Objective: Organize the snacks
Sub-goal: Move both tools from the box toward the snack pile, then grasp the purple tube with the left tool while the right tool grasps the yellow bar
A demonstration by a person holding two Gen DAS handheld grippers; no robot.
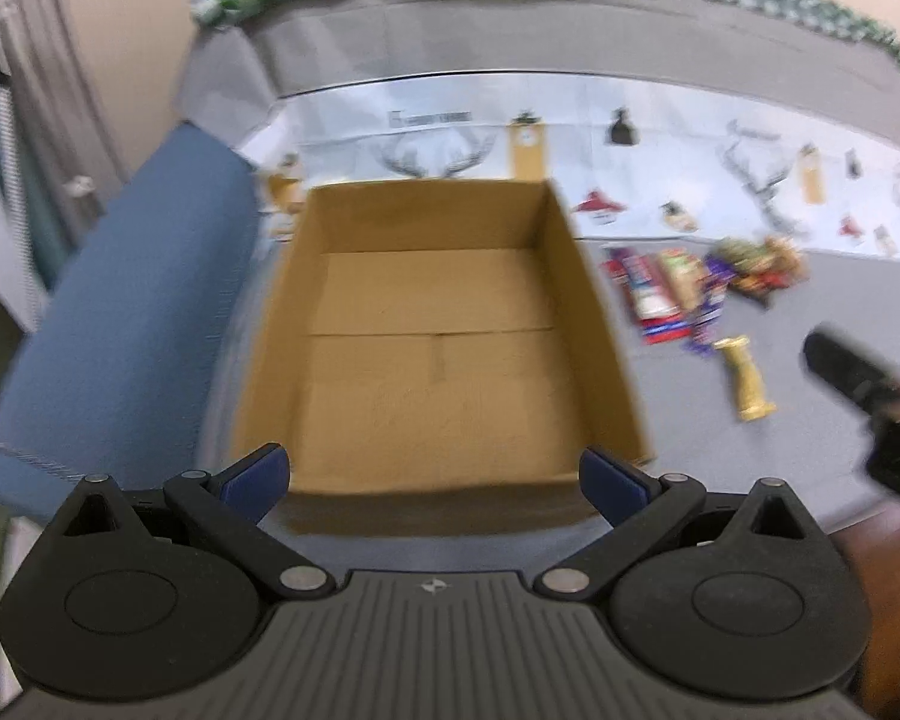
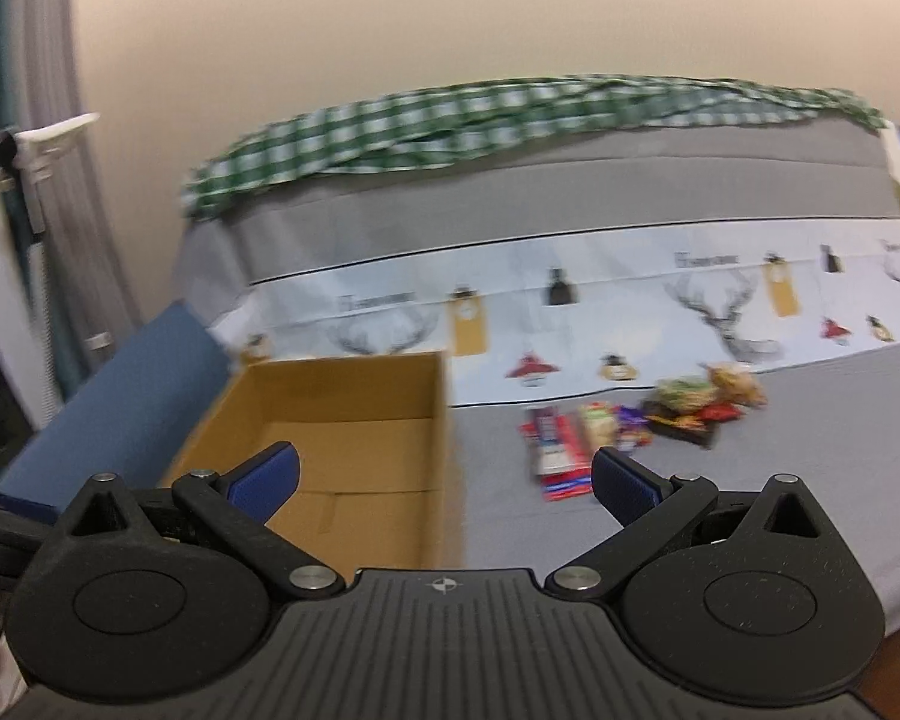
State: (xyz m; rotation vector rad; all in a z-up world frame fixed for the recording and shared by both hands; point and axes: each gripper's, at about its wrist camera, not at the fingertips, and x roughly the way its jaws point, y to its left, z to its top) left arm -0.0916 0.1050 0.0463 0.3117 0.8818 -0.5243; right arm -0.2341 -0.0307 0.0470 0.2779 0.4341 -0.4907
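Left tongs (image 1: 435,480) were seen spread wide, nothing gripped, directly over the near edge of the empty cardboard box (image 1: 432,330). Right tongs (image 2: 447,480) were likewise released. The snacks (image 2: 624,426) were noted piled on the grey surface (image 2: 780,468), right of the box, beyond both tongs.

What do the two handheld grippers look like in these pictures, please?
The left gripper and right gripper look alike: a black body with a ribbed grey centre plate bearing a small cross-in-circle mark, two round black discs, angled black linkage arms with silver pivot pins, and blue textured finger pads. No cables or sleeves show.
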